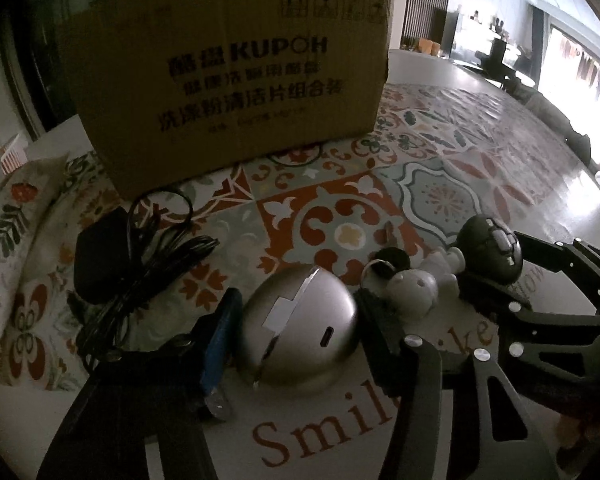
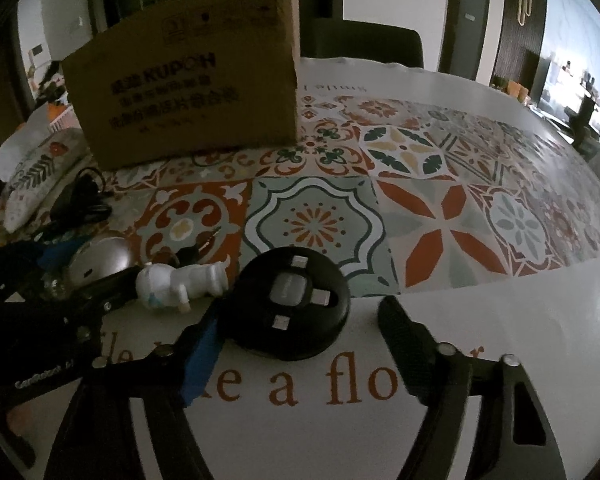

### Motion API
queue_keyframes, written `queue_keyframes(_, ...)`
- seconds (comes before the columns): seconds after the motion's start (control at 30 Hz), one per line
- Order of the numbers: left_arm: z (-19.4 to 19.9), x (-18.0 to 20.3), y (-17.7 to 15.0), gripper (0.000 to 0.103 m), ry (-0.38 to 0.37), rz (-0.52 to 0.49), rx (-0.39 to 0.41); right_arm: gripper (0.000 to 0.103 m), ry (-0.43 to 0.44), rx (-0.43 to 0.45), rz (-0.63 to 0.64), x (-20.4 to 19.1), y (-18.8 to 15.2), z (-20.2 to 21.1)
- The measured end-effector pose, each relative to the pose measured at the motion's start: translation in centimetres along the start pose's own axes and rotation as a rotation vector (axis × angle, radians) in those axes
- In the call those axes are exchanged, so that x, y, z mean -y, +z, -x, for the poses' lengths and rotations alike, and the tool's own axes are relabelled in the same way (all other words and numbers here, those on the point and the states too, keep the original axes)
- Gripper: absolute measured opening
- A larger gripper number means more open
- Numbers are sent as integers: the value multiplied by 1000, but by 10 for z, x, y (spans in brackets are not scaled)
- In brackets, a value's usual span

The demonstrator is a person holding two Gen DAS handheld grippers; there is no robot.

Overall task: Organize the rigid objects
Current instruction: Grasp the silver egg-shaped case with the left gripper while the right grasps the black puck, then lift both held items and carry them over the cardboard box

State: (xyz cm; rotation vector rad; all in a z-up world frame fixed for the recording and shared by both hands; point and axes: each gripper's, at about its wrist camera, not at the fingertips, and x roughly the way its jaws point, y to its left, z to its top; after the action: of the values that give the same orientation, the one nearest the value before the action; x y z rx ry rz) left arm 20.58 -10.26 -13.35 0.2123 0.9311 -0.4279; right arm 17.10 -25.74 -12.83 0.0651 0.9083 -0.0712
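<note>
L gripper [image 1: 300, 328] jaws are clamped on the round silver case [image 1: 298, 332], which can squirt out, while R gripper [image 2: 300, 336] jaws stand apart w/ black disc [image 2: 290, 304] between, touching only the left jaw.

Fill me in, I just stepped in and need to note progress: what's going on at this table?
A person is sorting small objects with a hand-held gripper in each hand. The left hand-held gripper is closed around a silver round gadget. The right hand-held gripper straddles a black round disc: one finger touches it, the other stands clear. A white astronaut figurine lies between them, a black adapter with cord to the left. The cardboard box stands behind.
</note>
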Motion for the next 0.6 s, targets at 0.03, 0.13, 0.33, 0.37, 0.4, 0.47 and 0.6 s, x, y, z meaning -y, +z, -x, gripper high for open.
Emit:
queue_keyframes(0.03, 0, 0, 0, 56, 0, 2, 1, 65, 0, 4, 0, 0, 0, 1)
queue_keyframes(0.13, 1, 0, -1, 56, -1, 13, 0, 59, 1, 5, -13, 2, 0, 1)
queue_keyframes(0.33, 11, 1, -2, 56, -11, 35, 18, 59, 14, 11, -32, 5, 0, 6)
queue_keyframes(0.37, 14, 0, -2, 56, -12, 38, 22, 59, 14, 17, -33, 5, 0, 9)
queue_keyframes(0.4, 17, 0, -2, 56, -15, 40, 29, 59, 14, 23, -34, 5, 0, 11)
queue_keyframes(0.47, 24, 0, -2, 56, -14, 46, 45, 59, 15, 39, -30, 3, 1, 18)
queue_keyframes(0.6, 37, -2, 0, 56, -15, 54, 69, 58, 15, 69, -17, 0, 4, 30)
